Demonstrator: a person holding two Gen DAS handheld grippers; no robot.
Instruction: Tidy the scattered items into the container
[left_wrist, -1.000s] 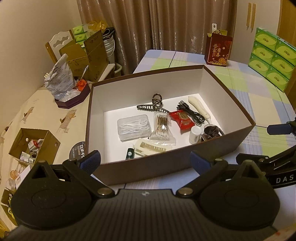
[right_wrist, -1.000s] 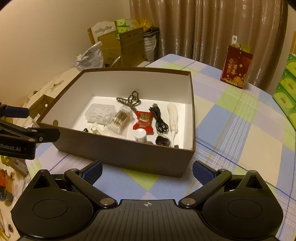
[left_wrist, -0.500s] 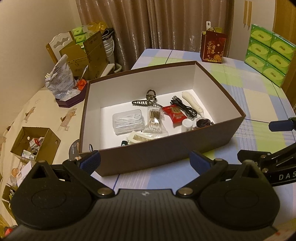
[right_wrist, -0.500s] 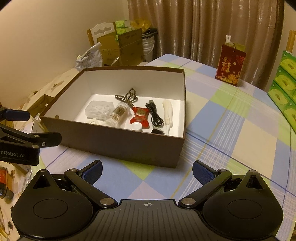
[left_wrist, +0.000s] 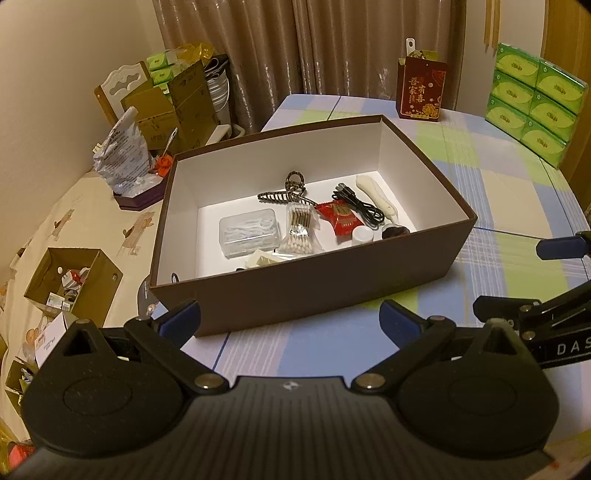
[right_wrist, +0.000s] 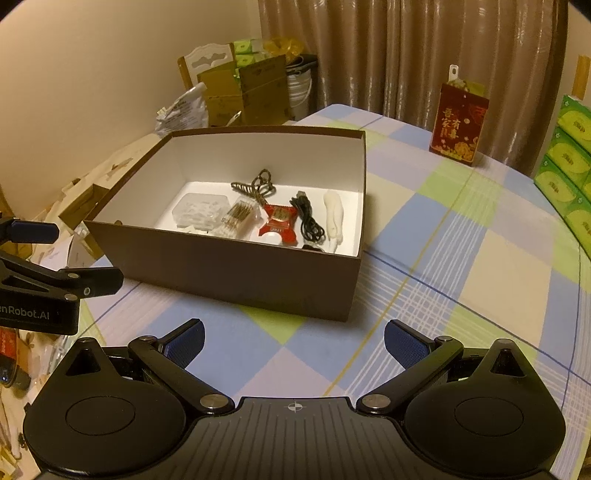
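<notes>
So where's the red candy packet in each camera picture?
Left wrist view: the red packet lies in the brown box, right of the middle, beside the black cable.
Right wrist view: the same packet lies in the middle of the box, just left of the cable.
Shared landmark: the red paper bag on the table behind the box.

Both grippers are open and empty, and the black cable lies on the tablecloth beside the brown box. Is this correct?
Not quite. The black cable lies inside the brown box, between the red packet and the white handle; the left wrist view shows it. The left gripper and right gripper are indeed open and empty.
</notes>
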